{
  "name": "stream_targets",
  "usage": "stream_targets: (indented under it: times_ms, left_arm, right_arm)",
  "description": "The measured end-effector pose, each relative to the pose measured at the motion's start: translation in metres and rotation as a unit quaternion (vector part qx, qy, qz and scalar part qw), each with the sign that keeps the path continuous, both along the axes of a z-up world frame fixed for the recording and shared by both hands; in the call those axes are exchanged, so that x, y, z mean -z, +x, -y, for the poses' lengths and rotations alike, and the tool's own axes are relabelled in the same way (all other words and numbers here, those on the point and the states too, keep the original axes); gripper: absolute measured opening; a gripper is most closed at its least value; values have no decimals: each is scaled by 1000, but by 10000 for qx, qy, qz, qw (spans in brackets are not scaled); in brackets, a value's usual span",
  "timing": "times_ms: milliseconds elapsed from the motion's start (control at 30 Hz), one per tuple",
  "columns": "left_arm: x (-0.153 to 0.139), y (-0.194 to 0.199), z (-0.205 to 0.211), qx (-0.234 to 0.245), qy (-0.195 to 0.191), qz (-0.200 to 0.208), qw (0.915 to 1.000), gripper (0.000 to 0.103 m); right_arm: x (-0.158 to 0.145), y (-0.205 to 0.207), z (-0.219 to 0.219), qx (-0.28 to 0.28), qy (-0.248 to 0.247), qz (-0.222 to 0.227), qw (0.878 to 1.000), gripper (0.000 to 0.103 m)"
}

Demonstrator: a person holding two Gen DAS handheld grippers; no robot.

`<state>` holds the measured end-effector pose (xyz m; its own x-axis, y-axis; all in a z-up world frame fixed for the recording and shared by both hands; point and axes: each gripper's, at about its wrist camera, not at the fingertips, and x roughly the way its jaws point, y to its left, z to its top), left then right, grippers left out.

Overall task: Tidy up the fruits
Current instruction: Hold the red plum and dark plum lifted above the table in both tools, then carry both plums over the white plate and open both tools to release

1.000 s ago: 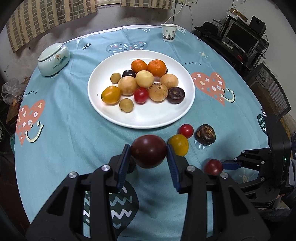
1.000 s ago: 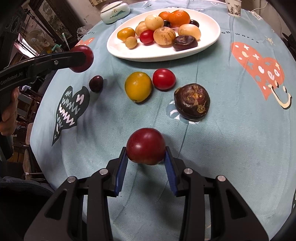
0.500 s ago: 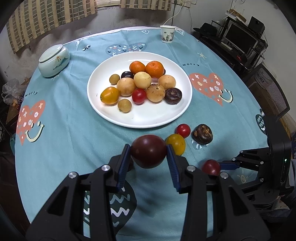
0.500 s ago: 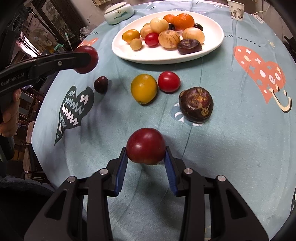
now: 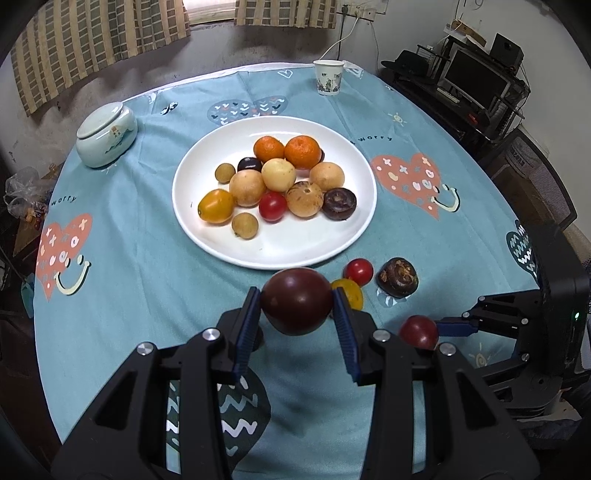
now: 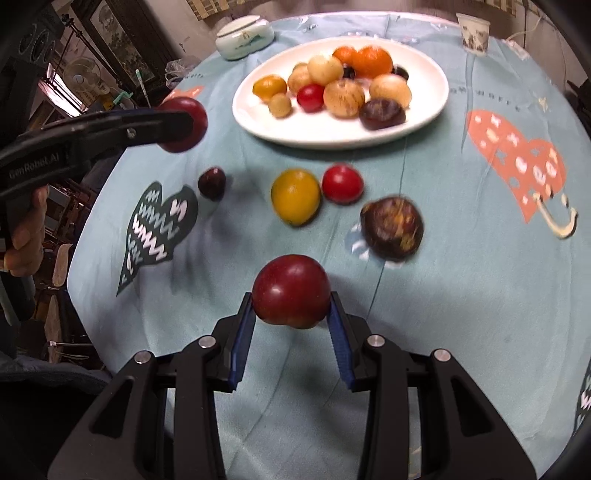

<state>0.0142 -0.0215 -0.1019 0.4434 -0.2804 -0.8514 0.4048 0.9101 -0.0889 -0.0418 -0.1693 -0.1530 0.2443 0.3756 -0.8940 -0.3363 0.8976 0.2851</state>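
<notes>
The left gripper (image 5: 297, 321) clamps a smooth, round dark maroon plum (image 5: 297, 306) between its ribbed blue pads, above the teal cloth just before the glossy white plate (image 5: 295, 247) of fruit. The right gripper (image 6: 291, 314) likewise grips a shiny red plum (image 6: 291, 291) off the cloth, near a wrinkled dark brown water chestnut (image 6: 392, 229).

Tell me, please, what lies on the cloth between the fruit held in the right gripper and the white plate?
In the right wrist view, a yellow fruit, a small red tomato and a dark brown fruit lie between the red fruit and the plate.

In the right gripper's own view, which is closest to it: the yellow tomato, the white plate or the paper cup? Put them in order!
1. Yellow tomato, on the cloth just ahead.
2. White plate, mid-table, behind it.
3. Paper cup, far edge, upper right.
</notes>
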Motion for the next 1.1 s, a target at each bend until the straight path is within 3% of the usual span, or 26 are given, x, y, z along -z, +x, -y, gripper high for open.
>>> stream_targets:
  times_ms: [167, 600, 900, 1100]
  left_arm:
    - [-3, 6, 6, 77, -20, 40, 10000, 40]
    - [1, 33, 11, 127, -49, -9, 9999, 40]
    - [-5, 98, 12, -175, -89, 158, 9997, 41]
    - [3, 132, 14, -347, -79, 142, 9993, 41]
  right_arm:
    - [-13, 13, 4, 76, 50, 183, 9998, 40]
    - [-10, 40, 9, 92, 44, 169, 9998, 40]
    - [-43, 122, 7, 211, -36, 941, 9953, 40]
    - [-39, 177, 1, 294, -52, 991, 9946, 40]
